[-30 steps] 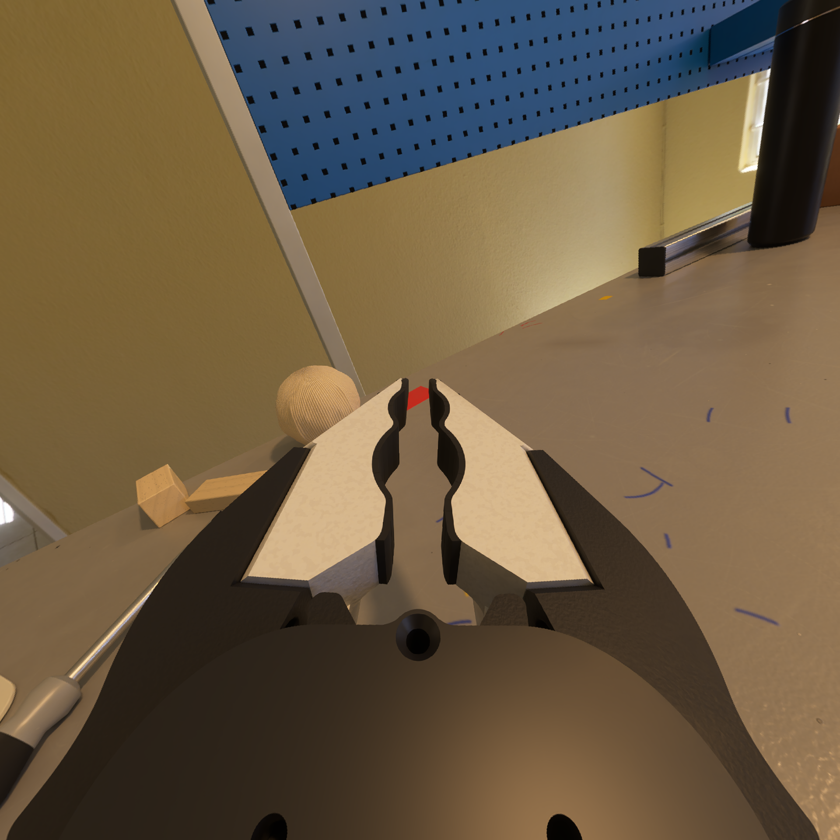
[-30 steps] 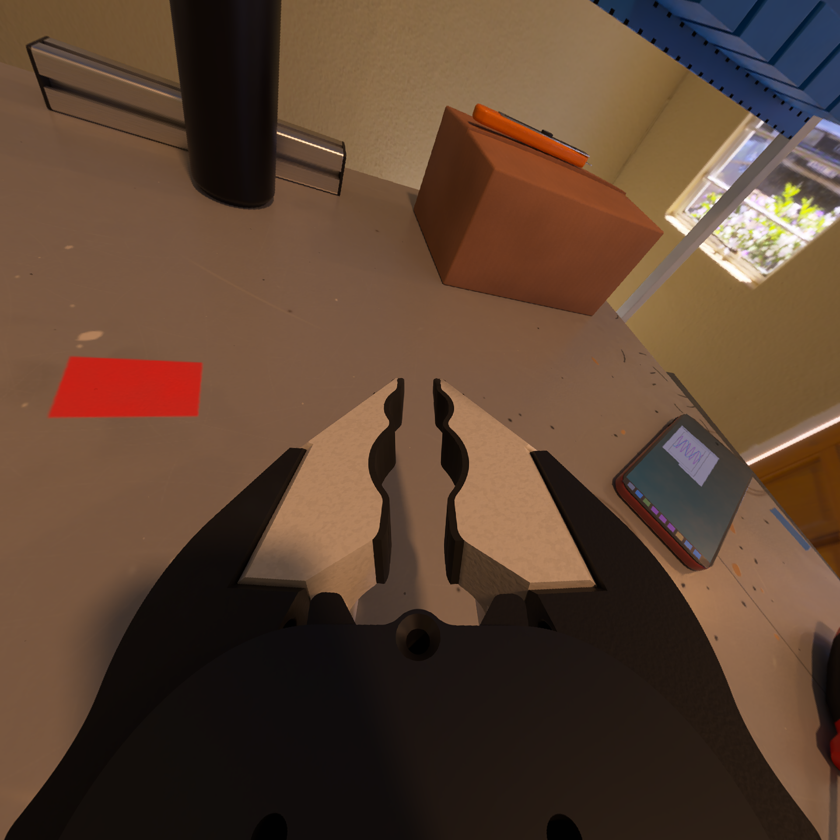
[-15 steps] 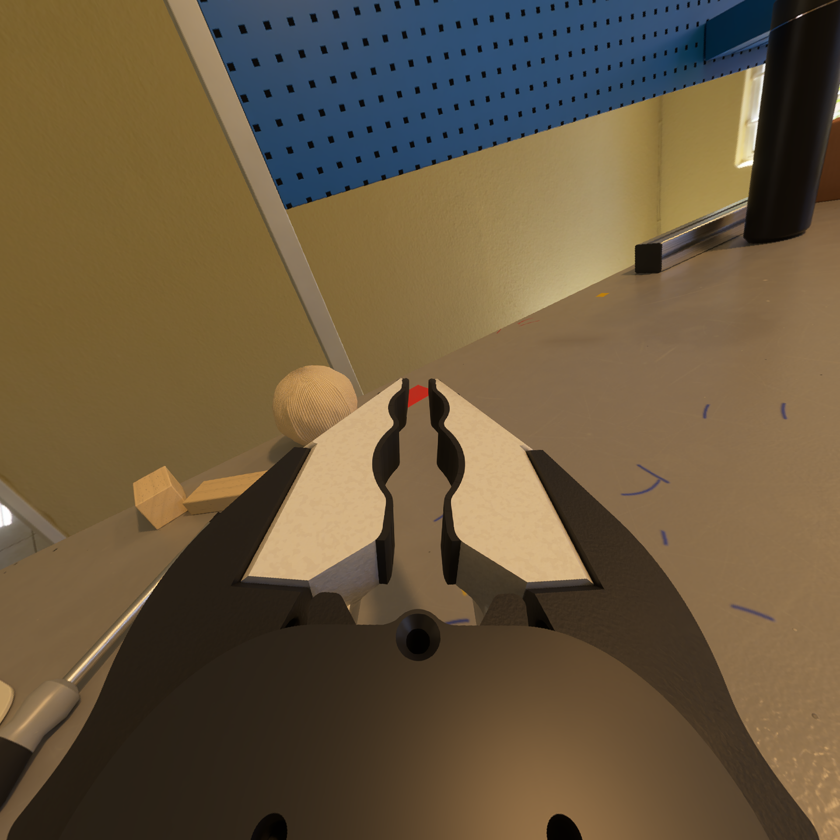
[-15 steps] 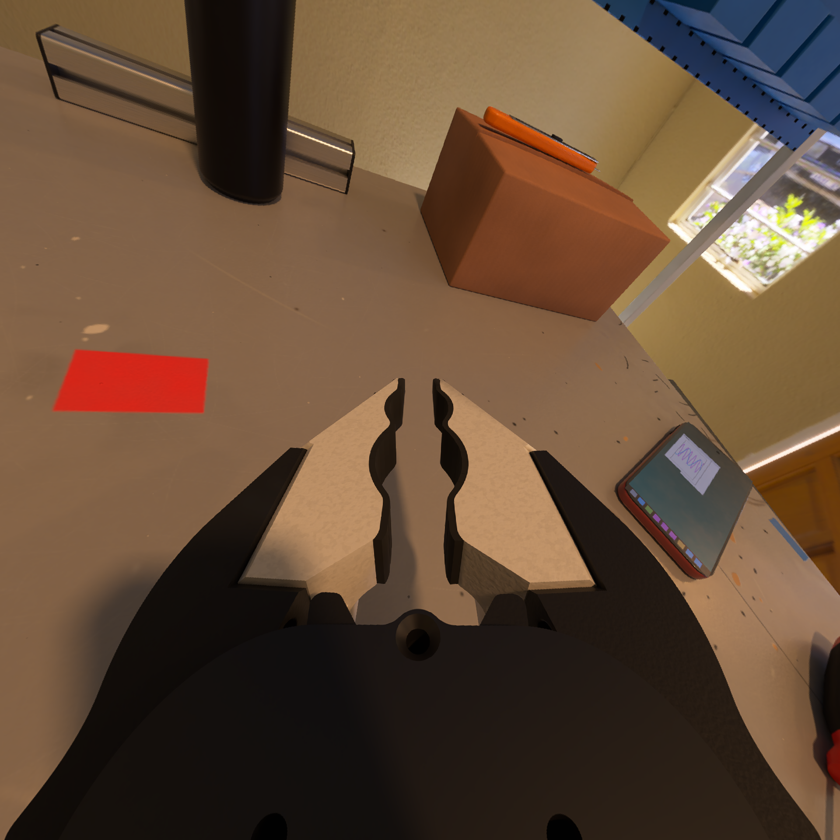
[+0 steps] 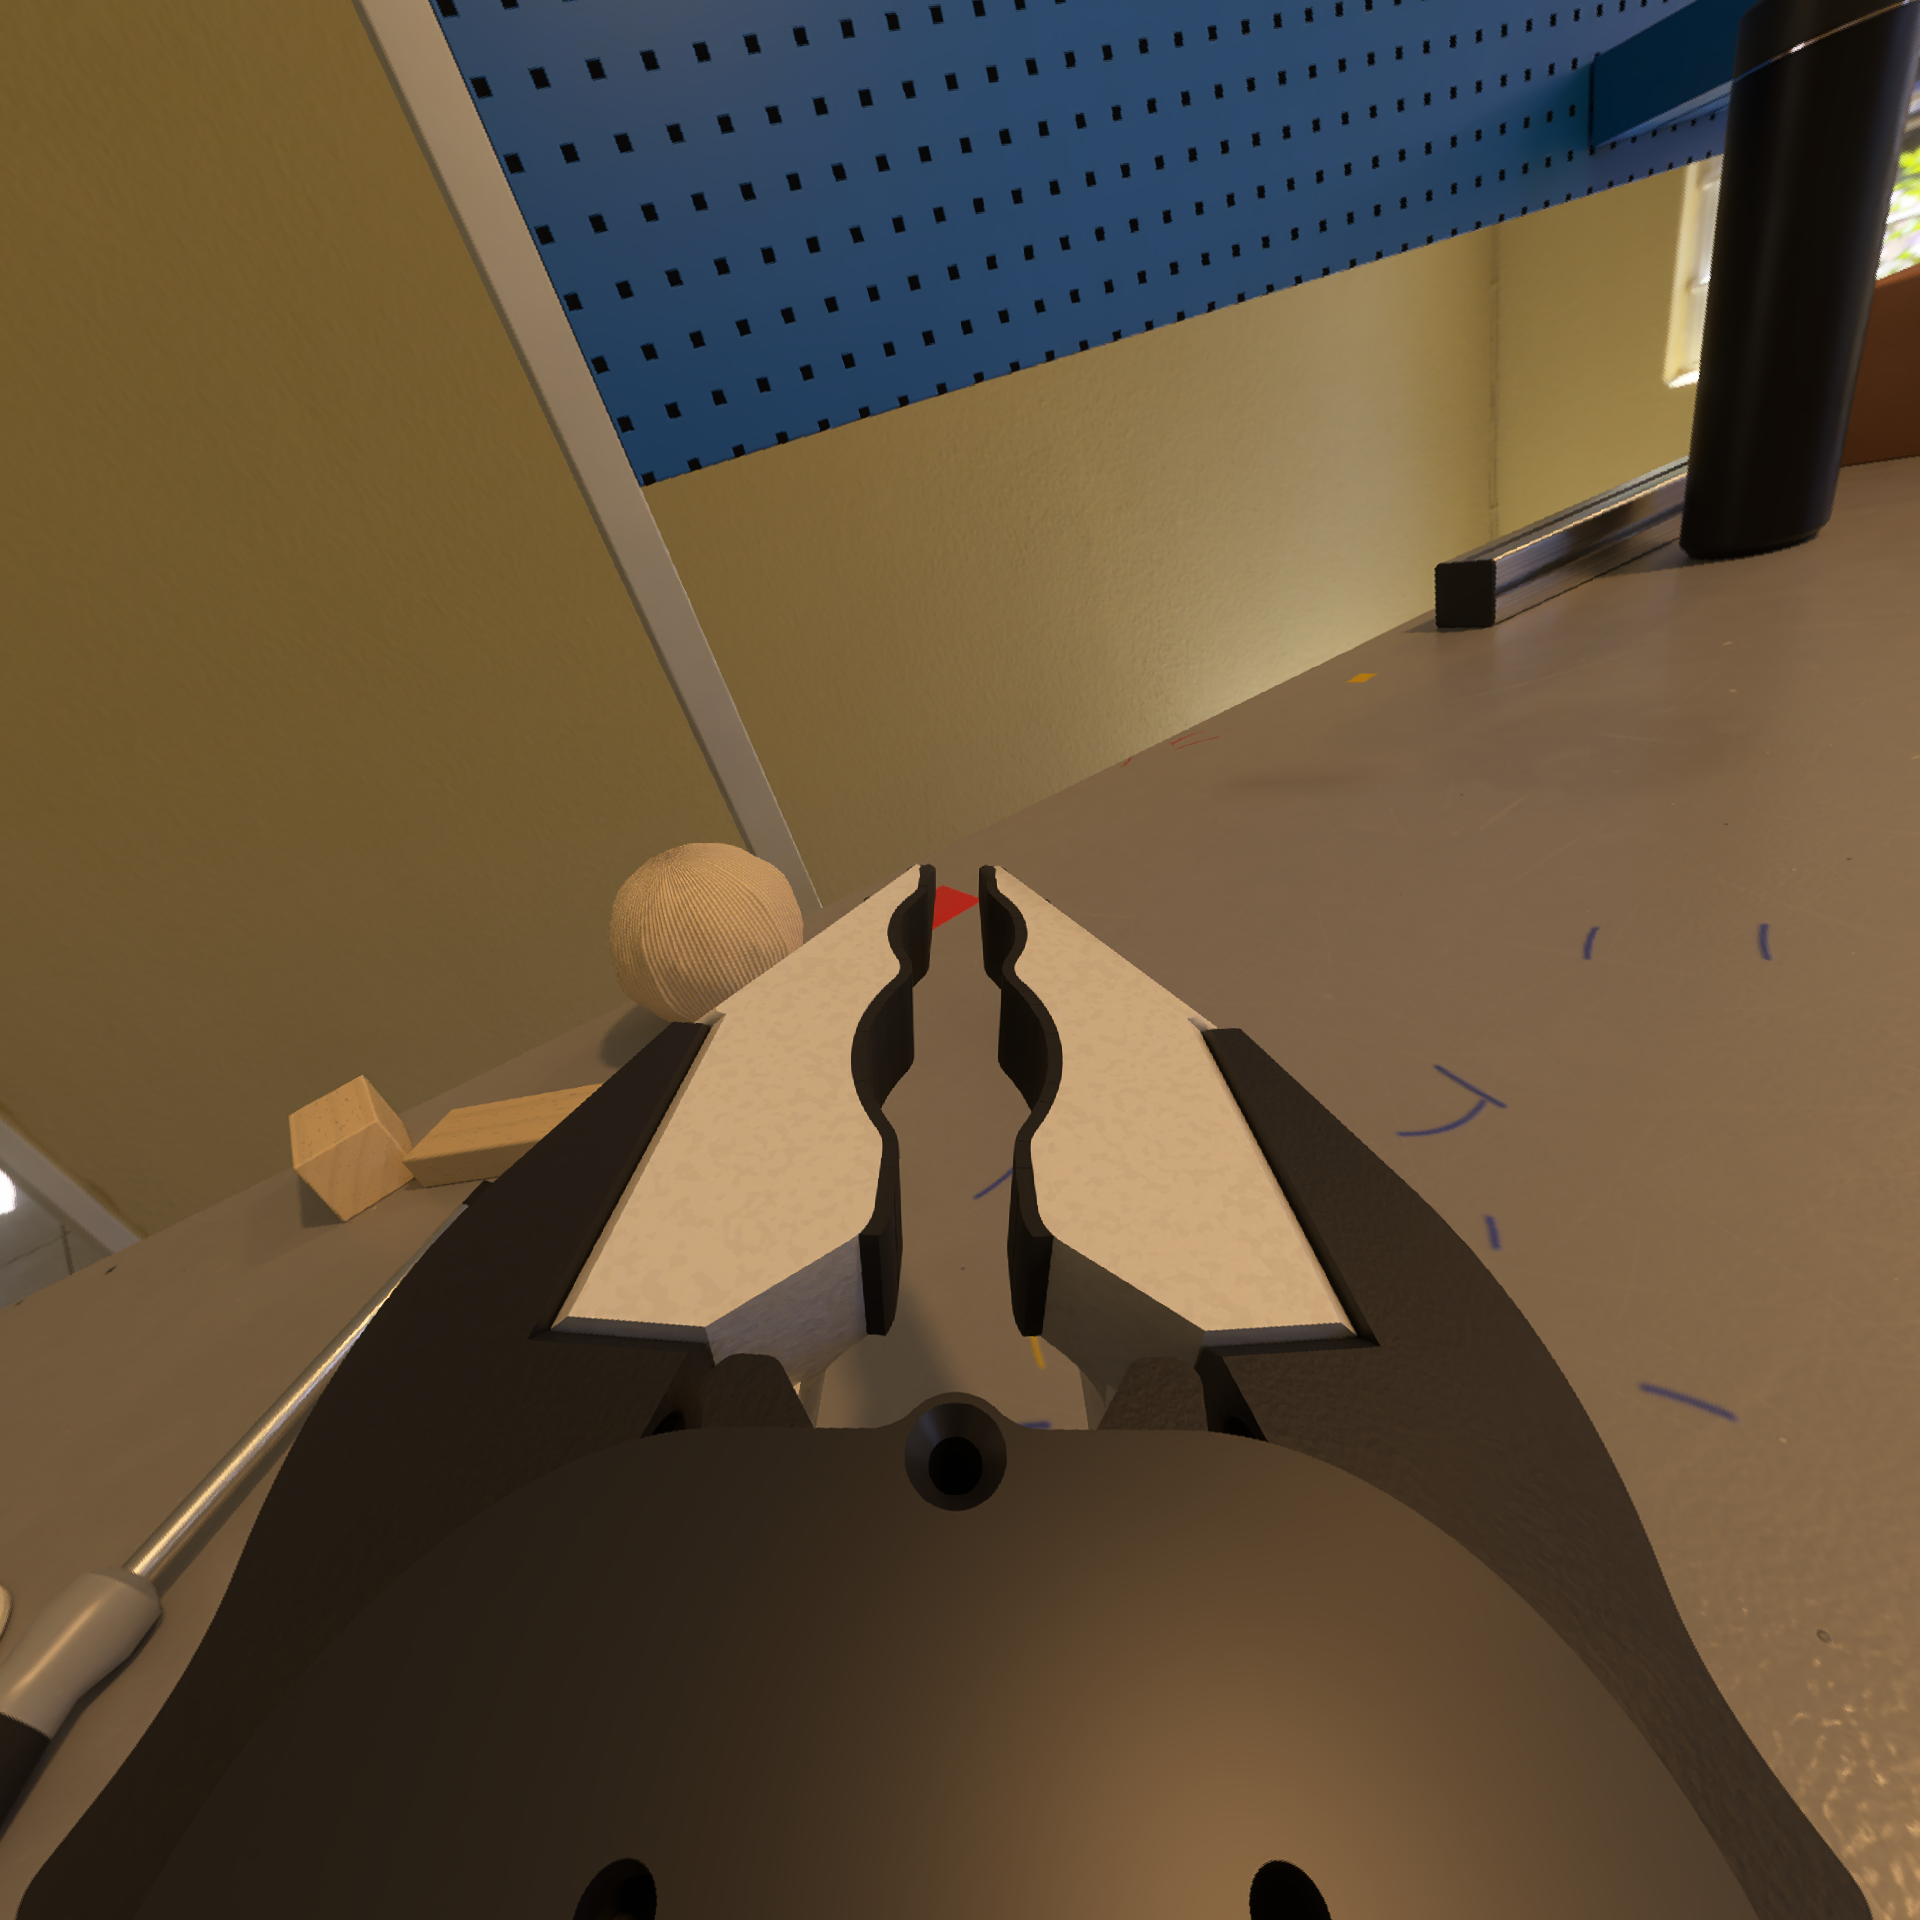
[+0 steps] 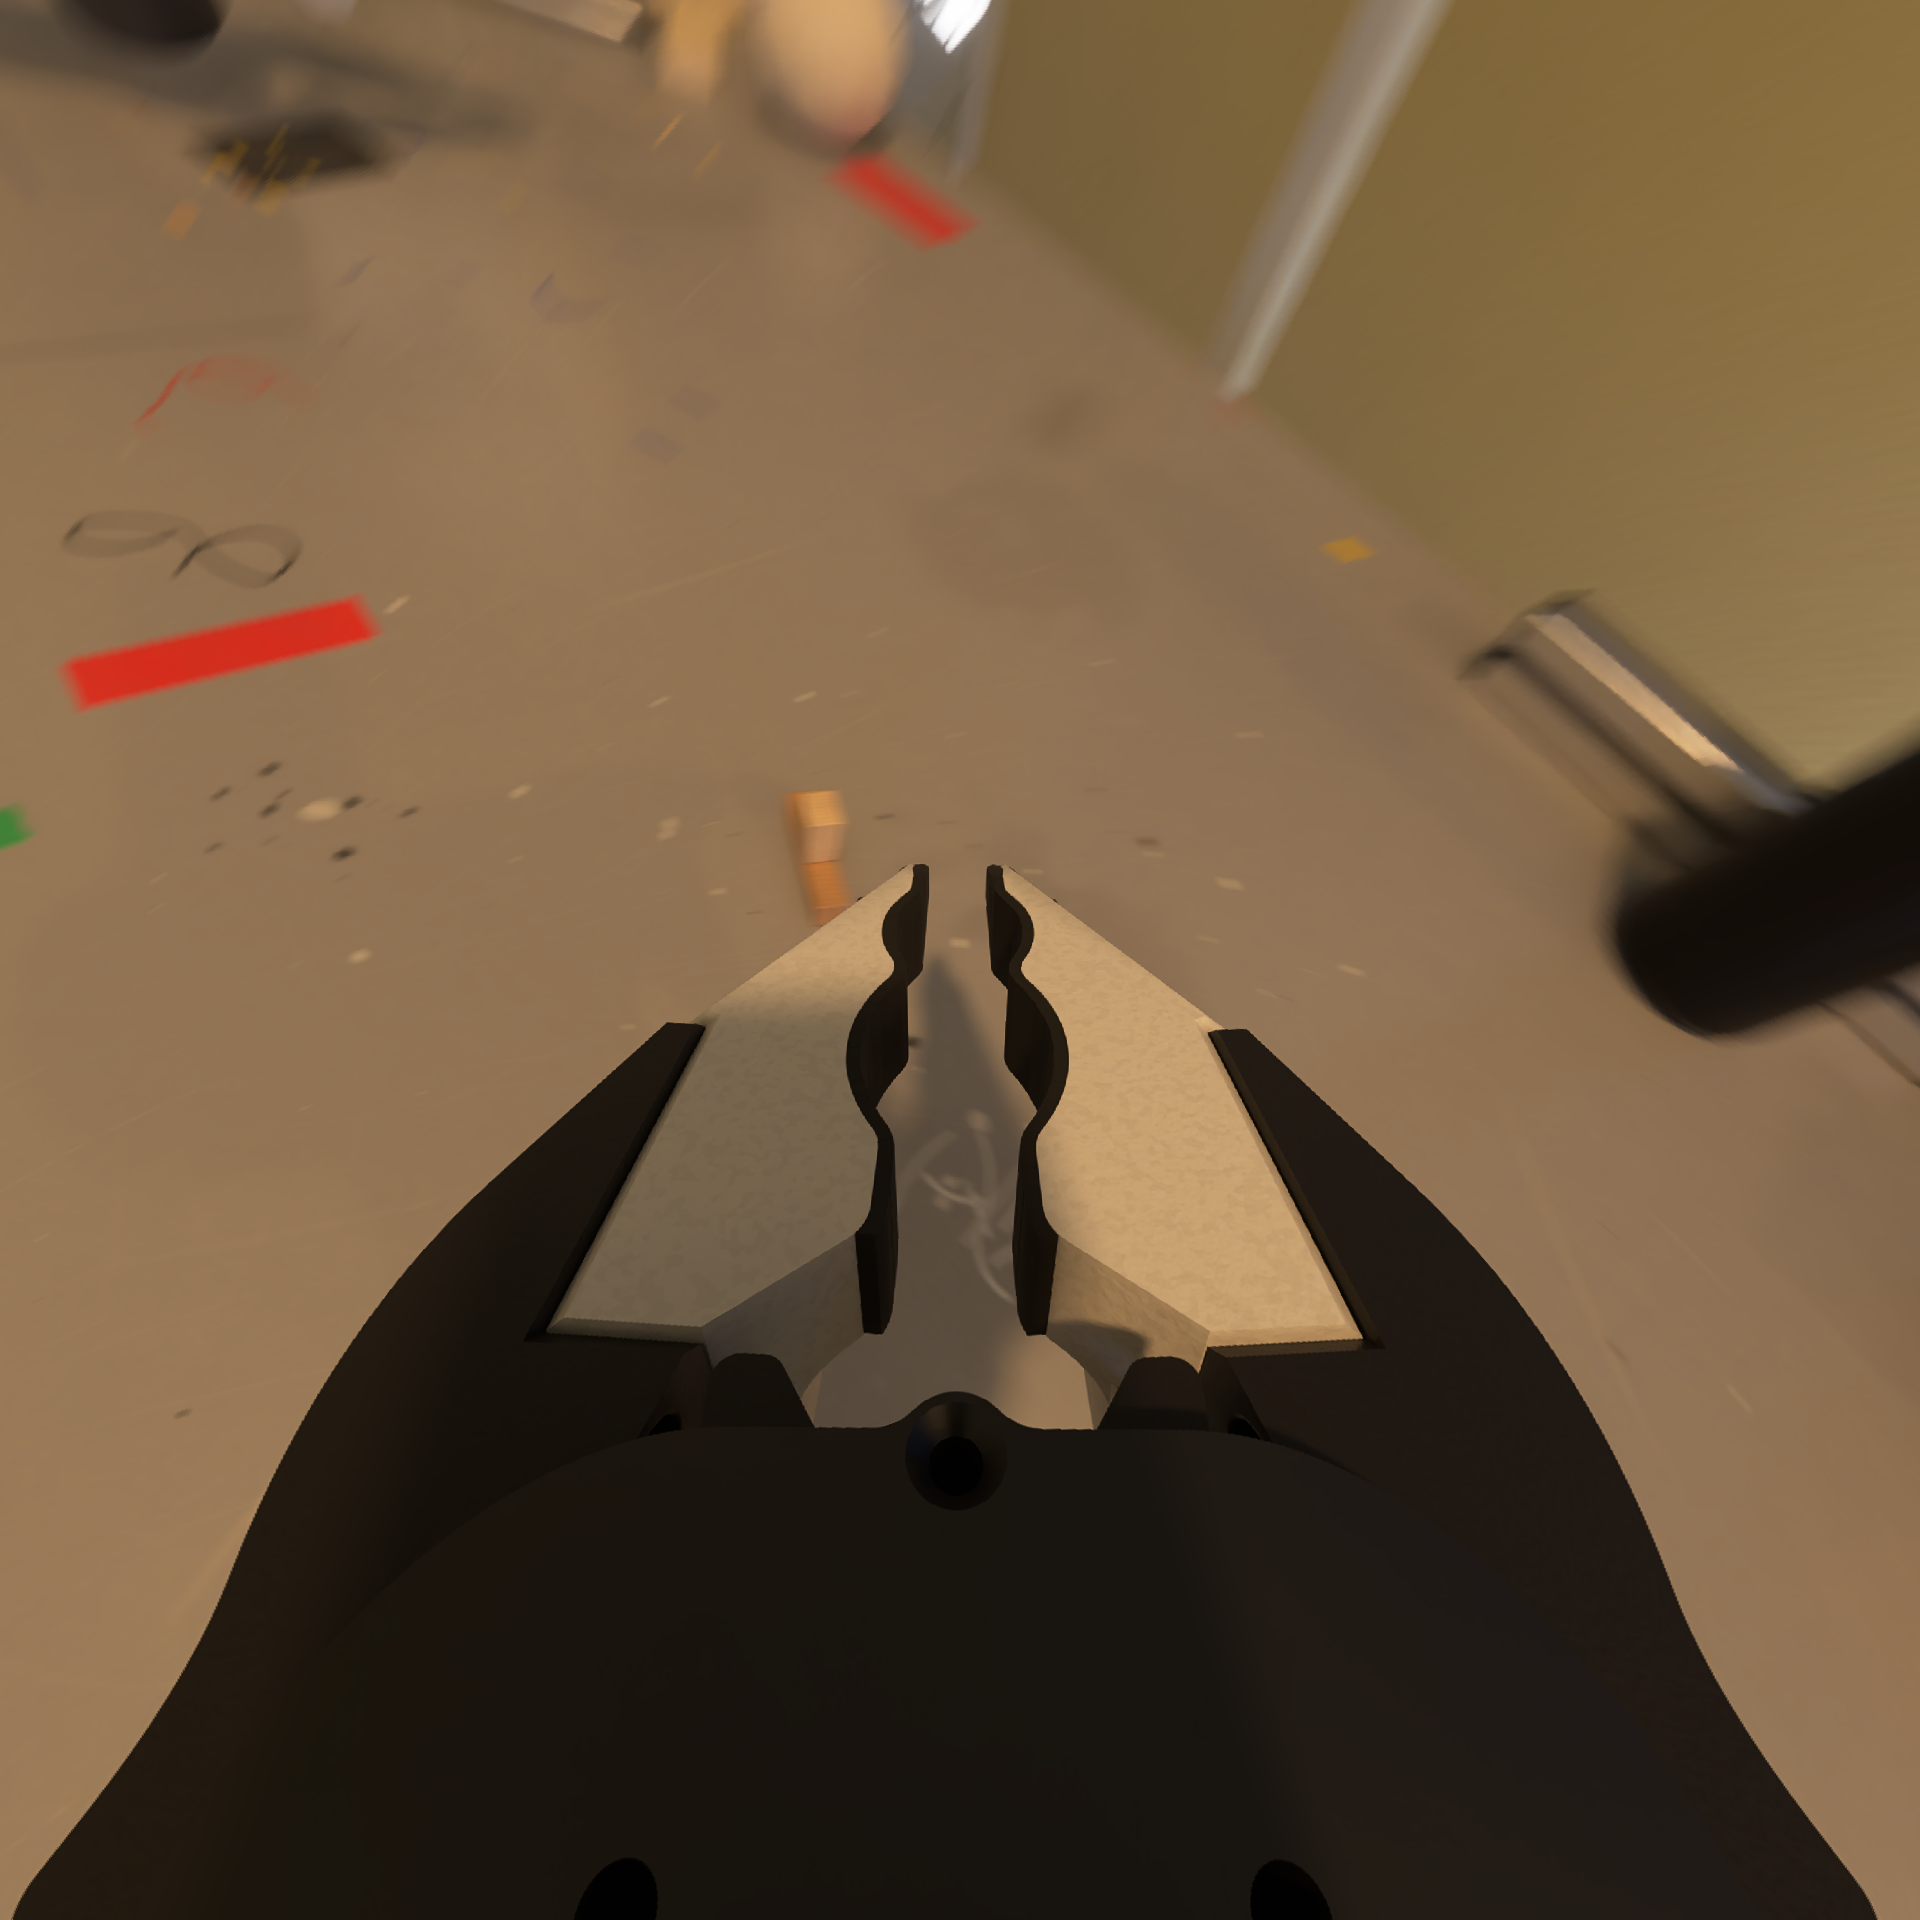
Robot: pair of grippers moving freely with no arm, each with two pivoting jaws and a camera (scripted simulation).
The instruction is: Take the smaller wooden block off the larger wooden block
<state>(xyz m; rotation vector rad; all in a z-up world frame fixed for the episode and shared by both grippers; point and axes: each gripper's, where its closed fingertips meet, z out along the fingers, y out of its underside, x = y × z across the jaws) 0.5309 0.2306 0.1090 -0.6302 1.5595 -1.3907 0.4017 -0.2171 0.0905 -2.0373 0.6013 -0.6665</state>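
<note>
In the left wrist view a pale wooden cube [image 5: 348,1143] sits tilted against the end of a flat wooden block [image 5: 499,1132] at the far left, beside the wall. My left gripper [image 5: 956,878] hovers over the bench to their right, jaws nearly together and empty. The right wrist view is motion-blurred. It shows a small pale block [image 6: 821,831] that seems to rest on a longer orange-tan block [image 6: 826,883], just left of and beyond my right gripper [image 6: 956,878]. Its jaws are nearly together and empty.
A knitted ball [image 5: 707,925] lies by the wall, and a screwdriver shaft [image 5: 260,1444] runs along the left. A black cylinder [image 5: 1808,281] and metal rail [image 5: 1548,551] stand at the back right; both also show in the right wrist view [image 6: 1766,904]. Red tape strips [image 6: 218,649] mark the bench.
The right gripper has swung sharply away from the brown box and tablet toward the middle of the bench, blurring its view. The left gripper has only drifted slightly.
</note>
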